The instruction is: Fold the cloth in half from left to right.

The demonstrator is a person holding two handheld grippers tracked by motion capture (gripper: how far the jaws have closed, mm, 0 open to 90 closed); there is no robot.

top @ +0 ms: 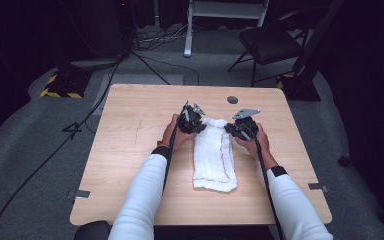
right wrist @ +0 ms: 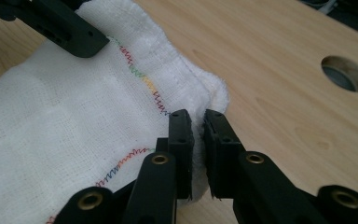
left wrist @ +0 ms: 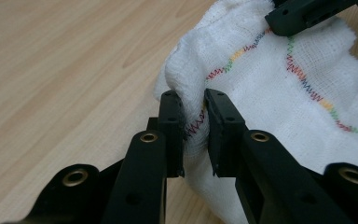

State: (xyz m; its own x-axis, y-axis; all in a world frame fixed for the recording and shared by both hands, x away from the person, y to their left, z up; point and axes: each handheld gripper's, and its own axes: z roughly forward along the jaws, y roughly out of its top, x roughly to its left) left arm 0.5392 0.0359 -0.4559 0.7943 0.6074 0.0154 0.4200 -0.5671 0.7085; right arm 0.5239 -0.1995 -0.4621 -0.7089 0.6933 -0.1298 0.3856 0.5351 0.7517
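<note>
A folded white cloth (top: 213,156) with a multicoloured zigzag stitch lies lengthwise in the middle of the wooden table (top: 130,150). My left gripper (top: 195,123) is shut on the cloth's far left corner, and its black pads pinch a bunched fold of the cloth (left wrist: 242,70) in the left gripper view, where my left gripper (left wrist: 196,126) rises from the bottom. My right gripper (top: 236,129) is shut on the far right corner; in the right gripper view the cloth (right wrist: 65,126) edge is pressed thin between the pads of my right gripper (right wrist: 196,140). The far end is slightly raised.
A round cable hole (top: 232,99) sits in the table near its far edge, also seen as a hole (right wrist: 345,73) in the right gripper view. Beyond the table stand a black folding chair (top: 272,42), a white frame and cables on grey carpet.
</note>
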